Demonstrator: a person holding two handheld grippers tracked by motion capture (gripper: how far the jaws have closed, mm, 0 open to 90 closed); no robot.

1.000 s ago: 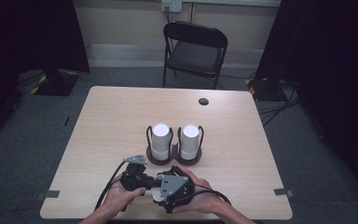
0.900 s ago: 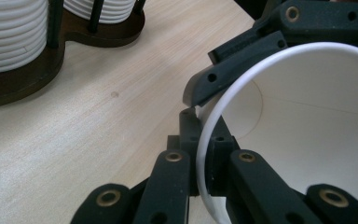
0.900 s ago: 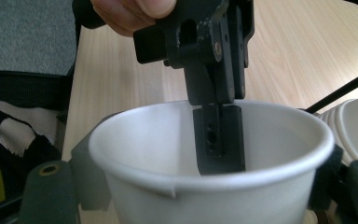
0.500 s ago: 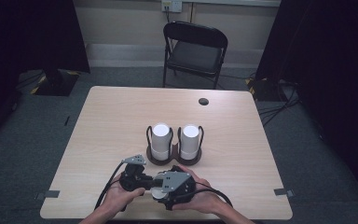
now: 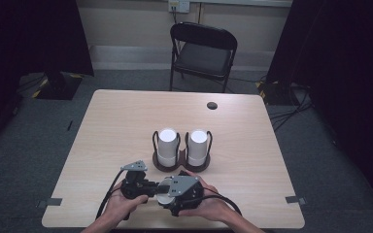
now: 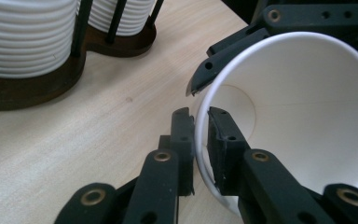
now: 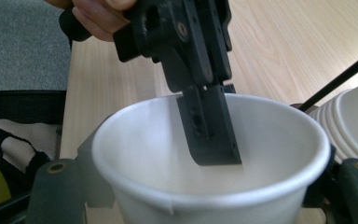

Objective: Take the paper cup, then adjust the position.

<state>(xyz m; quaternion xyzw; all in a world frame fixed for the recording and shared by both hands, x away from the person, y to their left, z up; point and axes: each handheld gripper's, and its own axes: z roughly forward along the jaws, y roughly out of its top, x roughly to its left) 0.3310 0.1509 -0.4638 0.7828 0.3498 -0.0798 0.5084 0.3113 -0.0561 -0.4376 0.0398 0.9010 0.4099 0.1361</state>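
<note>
- Spanning the high view, the wooden table [image 5: 126, 121] carries a dark two-post cup holder [image 5: 180, 165] just ahead of both grippers, with two white cup stacks standing upright in it.
- Beyond the table stands a black folding chair [image 5: 201, 51]; a small dark disc [image 5: 212, 105] lies on the far tabletop, well apart from the jaws.
- Seen from the left gripper view, the ribbed cup stacks [image 6: 25, 37] sit in the holder's wooden base, off to the upper left of the jaws, a detail too small to read from above.
- Between the two grippers is one white paper cup [image 6: 303, 116], lying on its side with its mouth toward the left gripper's camera.
- The right gripper [image 7: 205, 205] grips the cup's outer wall from both sides, its jaws having just closed further.
- The left gripper [image 6: 200, 140] straddles the cup's rim, one jaw inside and one outside; the jaws have just been opening, and a thin gap shows at the rim.
- From above, both hands hide the cup almost wholly.
</note>
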